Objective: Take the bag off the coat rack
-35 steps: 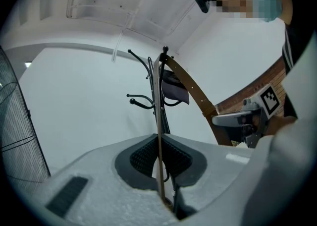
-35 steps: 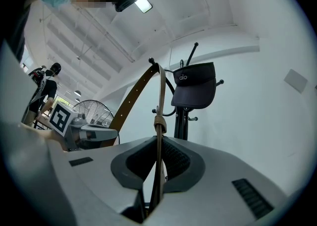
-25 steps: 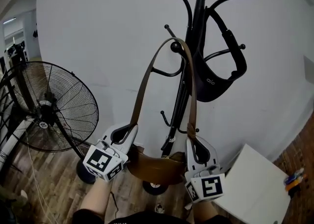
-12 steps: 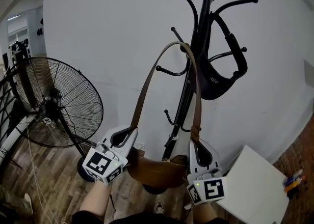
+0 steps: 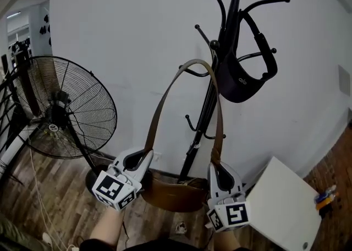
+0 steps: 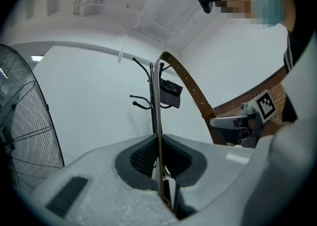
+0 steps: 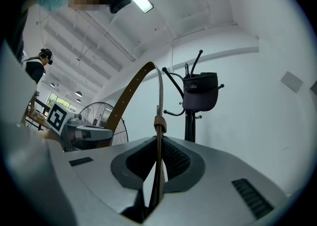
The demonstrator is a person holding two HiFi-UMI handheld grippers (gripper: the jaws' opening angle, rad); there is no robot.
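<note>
A brown bag point(image 5: 173, 194) hangs between my two grippers, its long strap point(image 5: 159, 107) arching up in front of the black coat rack point(image 5: 223, 74). The top of the loop stands just below a ball-tipped hook point(image 5: 213, 44) and overlaps a lower curved hook; whether it touches I cannot tell. My left gripper point(image 5: 145, 159) is shut on the strap's left side point(image 6: 158, 121). My right gripper point(image 5: 216, 170) is shut on the right side, by its leather keeper point(image 7: 158, 126). Both strap sides run thin and edge-on between the pads.
A dark cap point(image 5: 242, 82) hangs high on the rack. A big floor fan point(image 5: 66, 118) stands at the left over wood flooring with loose cables. A white box point(image 5: 280, 206) sits low right by a brick wall. Behind the rack is a white wall.
Both grippers have come down and back with the bag. The strap's top, which lay over the ball-tipped hook, now sits below and to the left of it.
</note>
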